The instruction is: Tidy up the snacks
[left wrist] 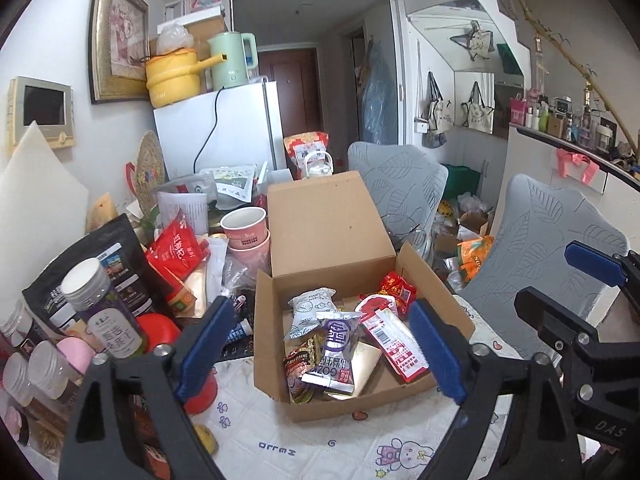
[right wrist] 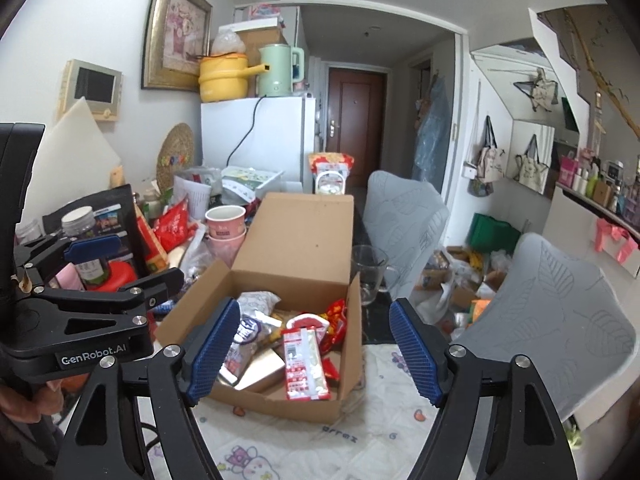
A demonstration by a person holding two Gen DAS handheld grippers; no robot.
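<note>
An open cardboard box (left wrist: 276, 320) (right wrist: 188, 312) stands on the table with its lid (left wrist: 324, 224) raised at the back. Inside lie several snacks: a white pouch (left wrist: 310, 308) (right wrist: 256, 304), a purple packet (left wrist: 338, 344), a red-and-white packet (left wrist: 394, 344) (right wrist: 306, 364) and a small red wrapped sweet (left wrist: 398, 288). My left gripper (left wrist: 320, 306) hovers over the box's near side, open, nothing between its blue pads. My right gripper (right wrist: 315, 304) hangs beside it, also open and empty. Each gripper shows at the edge of the other's view: the right gripper (left wrist: 560, 284) and the left gripper (right wrist: 132, 264).
Left of the box is dense clutter: lidded jars (left wrist: 100, 312), a black bag (left wrist: 80, 276), a red pouch (left wrist: 176, 248), stacked pink cups (left wrist: 246, 228). A glass mug (right wrist: 368, 272) stands right of the box. Two grey chairs (left wrist: 532, 264) are at the right, a white fridge (left wrist: 224, 132) behind.
</note>
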